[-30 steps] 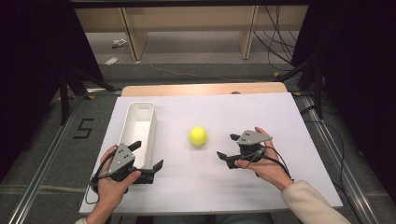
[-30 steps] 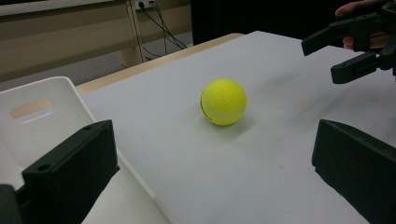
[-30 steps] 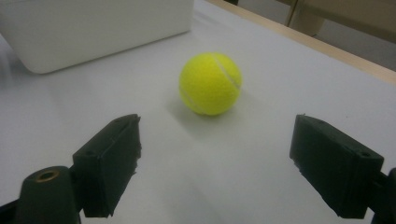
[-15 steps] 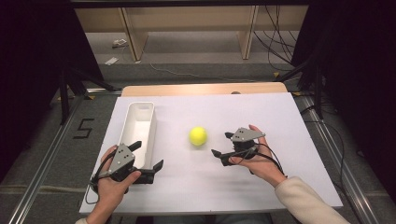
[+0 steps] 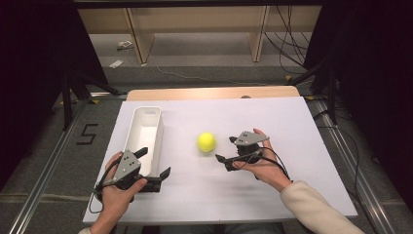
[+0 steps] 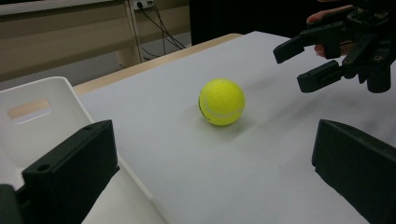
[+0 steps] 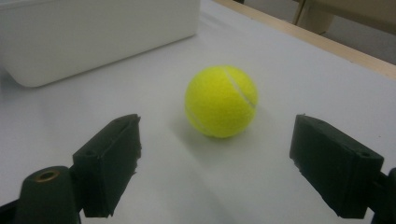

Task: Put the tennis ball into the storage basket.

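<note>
A: A white tabletop [image 5: 292, 126] sits over a grey floor, with pale wooden shelving behind it and dark curtains at both sides. What lies on it?

B: A yellow tennis ball [image 5: 206, 142] rests near the middle, and a long white bin [image 5: 146, 134] stands off to one side, its long axis running away from the person.

A: Where is the ball relative to the right gripper [image 5: 227, 153]?

B: Just ahead of its fingers and apart from them. In the right gripper view the ball [image 7: 221, 101] sits between the lines of the two black fingers [image 7: 109, 163], a little beyond their tips, touching neither. The bin's wall [image 7: 93, 32] is farther off, past the ball and toward the left finger.

A: So the fingers are spread?

B: Yes, set wide apart with nothing between them. The person's hand [image 5: 263, 163] wraps the gripper from behind.

A: And the left gripper [image 5: 154, 167]?

B: It rests low by the near end of the bin, its fingers also parted and empty. In the left gripper view one finger [image 6: 70, 172] stands over the bin's near corner [image 6: 46, 102] and the other over bare tabletop. The ball [image 6: 222, 101] lies well beyond those fingertips, and past it the right gripper [image 6: 303, 63] points toward the ball, apart from it.
</note>
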`<state>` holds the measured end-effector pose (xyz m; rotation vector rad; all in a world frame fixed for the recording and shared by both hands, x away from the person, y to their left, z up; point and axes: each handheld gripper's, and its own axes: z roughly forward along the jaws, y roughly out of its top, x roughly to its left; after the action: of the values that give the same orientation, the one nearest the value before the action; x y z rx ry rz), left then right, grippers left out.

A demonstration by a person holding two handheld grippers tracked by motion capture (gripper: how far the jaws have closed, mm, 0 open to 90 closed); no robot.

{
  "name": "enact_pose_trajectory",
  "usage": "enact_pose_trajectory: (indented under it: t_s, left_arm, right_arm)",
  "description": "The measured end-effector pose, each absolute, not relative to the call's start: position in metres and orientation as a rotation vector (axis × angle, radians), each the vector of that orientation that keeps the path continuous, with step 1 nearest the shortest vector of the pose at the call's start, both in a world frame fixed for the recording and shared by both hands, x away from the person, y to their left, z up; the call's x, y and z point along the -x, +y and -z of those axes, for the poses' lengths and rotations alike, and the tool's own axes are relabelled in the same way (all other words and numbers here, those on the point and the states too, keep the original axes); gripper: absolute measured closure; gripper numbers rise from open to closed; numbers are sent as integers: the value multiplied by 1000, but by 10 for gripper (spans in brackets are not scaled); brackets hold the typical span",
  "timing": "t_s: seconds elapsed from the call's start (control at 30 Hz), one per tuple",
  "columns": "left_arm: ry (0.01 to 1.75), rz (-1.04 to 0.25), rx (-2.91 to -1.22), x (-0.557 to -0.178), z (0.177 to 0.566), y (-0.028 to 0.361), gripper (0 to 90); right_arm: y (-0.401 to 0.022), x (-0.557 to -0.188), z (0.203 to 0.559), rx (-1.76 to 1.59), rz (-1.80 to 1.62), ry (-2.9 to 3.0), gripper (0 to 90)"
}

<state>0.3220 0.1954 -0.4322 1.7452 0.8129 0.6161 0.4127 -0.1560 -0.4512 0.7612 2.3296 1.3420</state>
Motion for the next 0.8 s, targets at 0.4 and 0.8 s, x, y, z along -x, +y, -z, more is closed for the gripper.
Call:
enact_pose_trajectory:
  t_s: [0.4, 0.8]
  left_arm:
    - [810, -617, -1743, -322, 432, 195, 0]
    - [812, -619, -1742, -322, 431, 195, 0]
  right_arm:
    - [-147, -425, 452, -780, -1342, 2327, 170]
    - [-143, -433, 455, -795, -1339, 2336, 171]
